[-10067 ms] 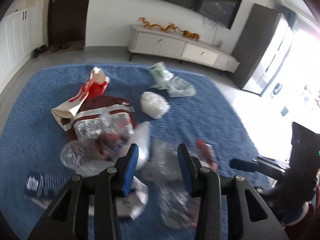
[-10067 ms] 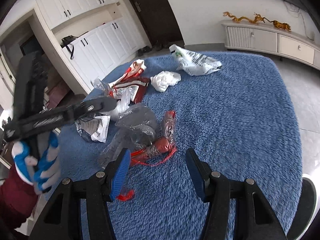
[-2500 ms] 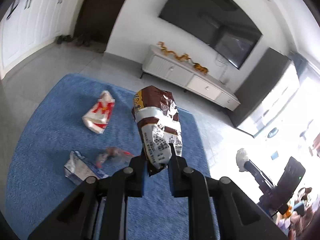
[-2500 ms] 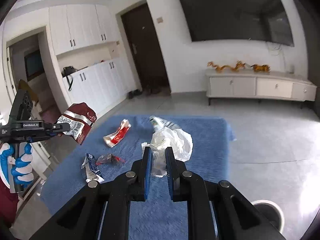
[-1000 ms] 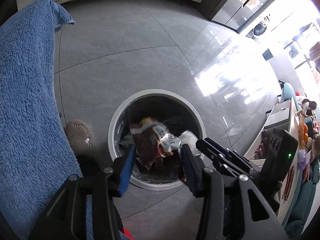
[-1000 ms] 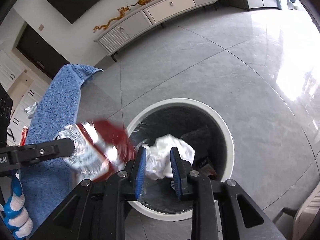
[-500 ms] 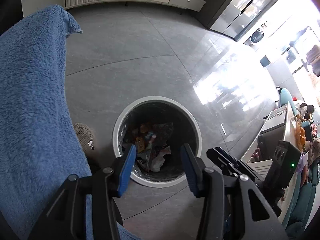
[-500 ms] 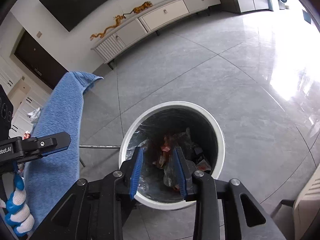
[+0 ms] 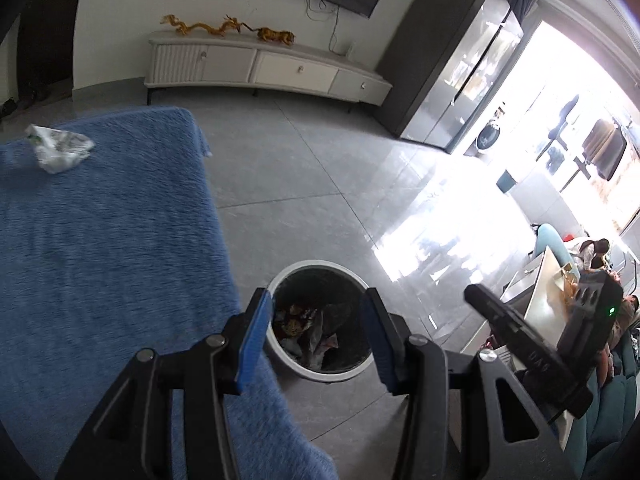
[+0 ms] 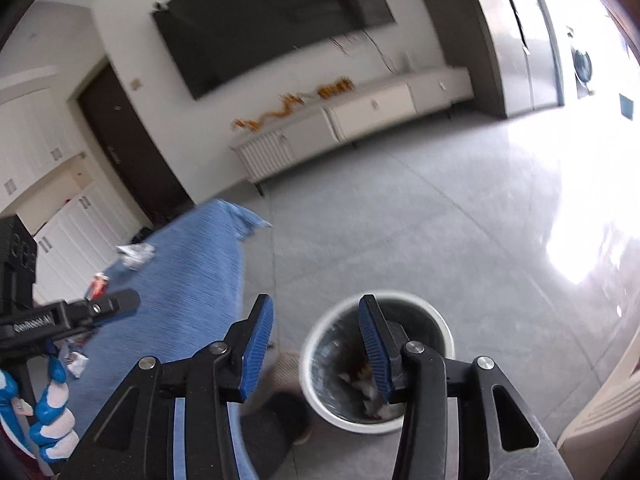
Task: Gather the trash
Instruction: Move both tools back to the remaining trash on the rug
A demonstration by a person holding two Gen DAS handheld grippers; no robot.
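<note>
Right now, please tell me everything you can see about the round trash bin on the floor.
The trash bin is round and open-topped, with a smooth white rim and wall, probably plastic, and a dark liner inside. It stands upright on the grey tiled floor, close beside the edge of the blue cloth. It is partly filled with crumpled wrappers and pale scraps. Nothing touches it: the left gripper and the right gripper are above it with nothing between their fingers.

Open left claw (image 9: 316,336), trash bin (image 9: 320,376) below
</note>
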